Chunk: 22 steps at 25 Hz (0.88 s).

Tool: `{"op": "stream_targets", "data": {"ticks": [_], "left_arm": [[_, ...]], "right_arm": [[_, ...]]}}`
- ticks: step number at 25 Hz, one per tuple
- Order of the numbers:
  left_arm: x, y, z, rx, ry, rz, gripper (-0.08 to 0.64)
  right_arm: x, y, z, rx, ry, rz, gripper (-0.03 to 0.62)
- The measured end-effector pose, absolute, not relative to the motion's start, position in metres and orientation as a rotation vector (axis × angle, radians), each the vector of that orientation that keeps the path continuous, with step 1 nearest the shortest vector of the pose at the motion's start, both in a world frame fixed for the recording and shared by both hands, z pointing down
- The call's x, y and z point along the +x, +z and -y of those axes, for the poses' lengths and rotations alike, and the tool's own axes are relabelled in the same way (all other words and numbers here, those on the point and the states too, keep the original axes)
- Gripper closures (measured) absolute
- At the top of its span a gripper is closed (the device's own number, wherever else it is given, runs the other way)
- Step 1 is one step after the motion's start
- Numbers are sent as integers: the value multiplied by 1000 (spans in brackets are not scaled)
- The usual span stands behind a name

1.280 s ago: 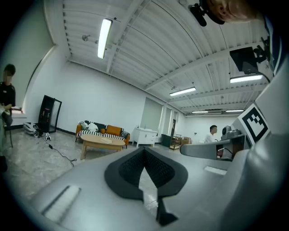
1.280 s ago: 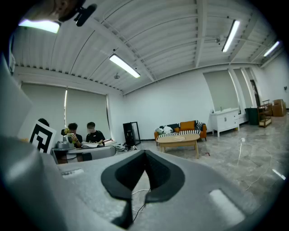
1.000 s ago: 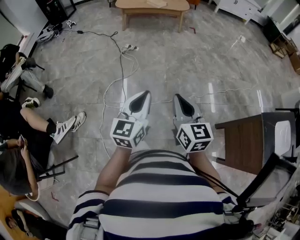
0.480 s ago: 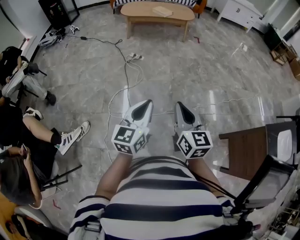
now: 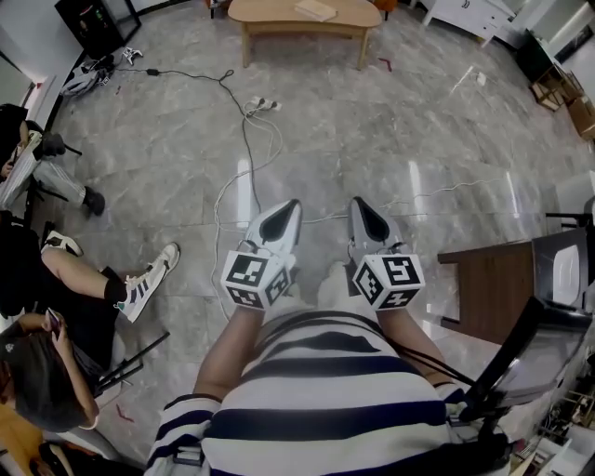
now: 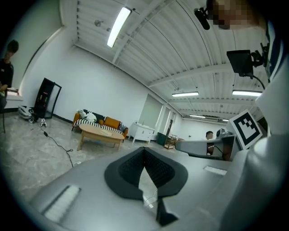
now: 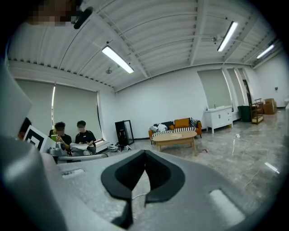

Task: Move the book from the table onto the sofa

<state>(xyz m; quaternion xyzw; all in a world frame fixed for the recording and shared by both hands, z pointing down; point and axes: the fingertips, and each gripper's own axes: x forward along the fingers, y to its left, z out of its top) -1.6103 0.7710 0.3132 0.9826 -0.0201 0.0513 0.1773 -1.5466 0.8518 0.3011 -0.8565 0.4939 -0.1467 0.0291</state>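
A light-coloured book (image 5: 316,9) lies on the oval wooden coffee table (image 5: 270,14) far ahead across the floor. In the gripper views the book (image 6: 104,132) (image 7: 175,135) rests on that table's top, in front of an orange sofa (image 6: 97,121) (image 7: 176,127) with striped cushions. My left gripper (image 5: 292,204) and right gripper (image 5: 356,203) are held side by side at waist height, pointing towards the table. Both are shut and hold nothing, well short of the table.
Cables (image 5: 246,149) and a power strip (image 5: 260,104) lie on the marble floor between me and the table. Seated people (image 5: 56,279) are at the left. A dark wooden desk (image 5: 493,288) and a black chair (image 5: 548,325) stand at the right. A white cabinet (image 5: 465,11) stands beyond.
The floor, the seated people and the desk have slid down the view as I walk towards the coffee table. Both grippers have stayed shut and side by side.
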Motion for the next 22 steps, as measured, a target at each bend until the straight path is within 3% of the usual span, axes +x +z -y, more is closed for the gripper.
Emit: {"op": "stream_targets", "data": {"ticks": [11,22], "left_arm": [[-1554,326,-715,2761,177,202,558],[-1418,323,-700,2809,200,168,558]], "right_arm": [[-1479,309,-810,-2643,-459,-1560,598],[-1351,311,-777,-2624,-465,-1619,598]]}}
